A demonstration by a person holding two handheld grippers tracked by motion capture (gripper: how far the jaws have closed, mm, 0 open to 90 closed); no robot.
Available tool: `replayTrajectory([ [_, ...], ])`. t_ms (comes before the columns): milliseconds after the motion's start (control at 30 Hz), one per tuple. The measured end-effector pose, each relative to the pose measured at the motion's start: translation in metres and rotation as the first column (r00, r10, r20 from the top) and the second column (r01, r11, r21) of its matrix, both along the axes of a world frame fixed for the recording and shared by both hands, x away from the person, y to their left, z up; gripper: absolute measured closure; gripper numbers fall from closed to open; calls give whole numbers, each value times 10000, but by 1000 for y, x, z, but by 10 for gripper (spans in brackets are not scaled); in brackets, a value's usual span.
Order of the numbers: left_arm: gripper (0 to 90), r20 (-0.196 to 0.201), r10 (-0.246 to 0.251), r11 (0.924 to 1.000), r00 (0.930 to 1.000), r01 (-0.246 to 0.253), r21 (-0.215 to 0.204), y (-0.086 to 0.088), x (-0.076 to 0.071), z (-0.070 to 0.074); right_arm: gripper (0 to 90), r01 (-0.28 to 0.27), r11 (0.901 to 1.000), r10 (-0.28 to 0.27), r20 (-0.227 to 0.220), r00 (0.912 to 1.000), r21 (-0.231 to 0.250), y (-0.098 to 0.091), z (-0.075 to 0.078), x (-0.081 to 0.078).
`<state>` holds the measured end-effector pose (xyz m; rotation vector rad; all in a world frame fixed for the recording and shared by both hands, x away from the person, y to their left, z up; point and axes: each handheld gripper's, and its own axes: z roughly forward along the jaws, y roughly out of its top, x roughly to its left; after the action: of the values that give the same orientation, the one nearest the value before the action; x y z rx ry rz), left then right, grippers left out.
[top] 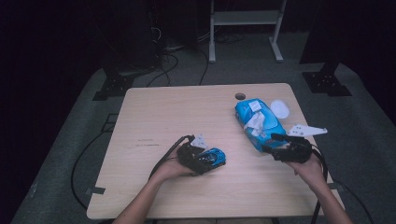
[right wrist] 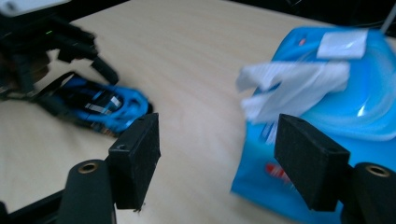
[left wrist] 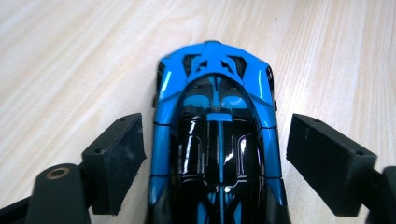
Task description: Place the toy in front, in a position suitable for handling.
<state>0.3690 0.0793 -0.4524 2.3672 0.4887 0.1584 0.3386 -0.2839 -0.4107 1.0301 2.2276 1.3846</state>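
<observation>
black claws (top: 275,142), grey plate, trailing cables

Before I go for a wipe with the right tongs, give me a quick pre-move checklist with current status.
1. Toy car resting on the table: ok.
2. Left tongs off the car: ok, pads stand apart from both its sides.
3. Right tongs open and empty: ok.
4. Wipe sticking out of the blue wipes pack: ok, loose end exposed.
5. Right tongs lined up on the wipe: not ok, it lies beyond the pads and toward one side.
6. Pack held down against pulling: cannot tell.
</observation>
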Motion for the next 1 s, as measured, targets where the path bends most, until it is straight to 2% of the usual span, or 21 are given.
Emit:
replayTrajectory([
  [100, 163, 219, 30, 9997, 9998, -25, -234, 7, -4, 4, 305, 184, 9998, -182, 145, 9997, -99, 3, 9, 14],
  [167, 132, 309, 132, 9997, 9994, -126, -213, 12, -6, 6, 308, 301, 9995, -298, 228, 9993, -138, 4, 14, 23],
  [233, 119, 405, 141, 9998, 9991, -135, -146, 18, -10, 7, 310, 507, 9985, -503, 197, 9985, -221, 6, 19, 33],
  [333, 106, 598, 285, 9995, 9978, -276, -158, 25, -15, 8, 317, 675, 9965, -680, -77, 9977, -483, 10, 22, 50],
  [400, 104, 701, 384, 9992, 9968, -374, -162, 31, -18, 8, 317, 798, 9938, -811, -134, 9966, -771, 15, 22, 59],
  [567, 99, 1144, 674, 9970, 9911, -625, -461, 45, -21, 3, 319, 1104, 9875, -1161, -460, 9922, -1125, 24, 14, 77],
  [700, 99, 1143, 772, 9951, 9904, -695, -698, 50, -20, -1, 349, 1305, 9826, -1397, -628, 9882, -1323, 32, 6, 85],
  [767, 98, 1055, 753, 9941, 9916, -663, -863, 52, -20, -1, 381, 1468, 9777, -1582, -667, 9852, -1499, 37, 1, 88],
  [833, 99, 1194, 794, 9939, 9897, -694, -857, 54, -19, -1, 434, 1657, 9708, -1810, -759, 9805, -1735, 41, -4, 92],
  [900, 98, 1139, 853, 9930, 9898, -751, -914, 55, -18, -2, 519, 1910, 9631, -2080, -740, 9753, -1896, 43, -8, 95],
  [1000, 99, 1395, 959, 9921, 9856, -834, -933, 56, -18, -3, 635, 2338, 9531, -2541, -882, 9631, -1924, 43, -12, 99],
])
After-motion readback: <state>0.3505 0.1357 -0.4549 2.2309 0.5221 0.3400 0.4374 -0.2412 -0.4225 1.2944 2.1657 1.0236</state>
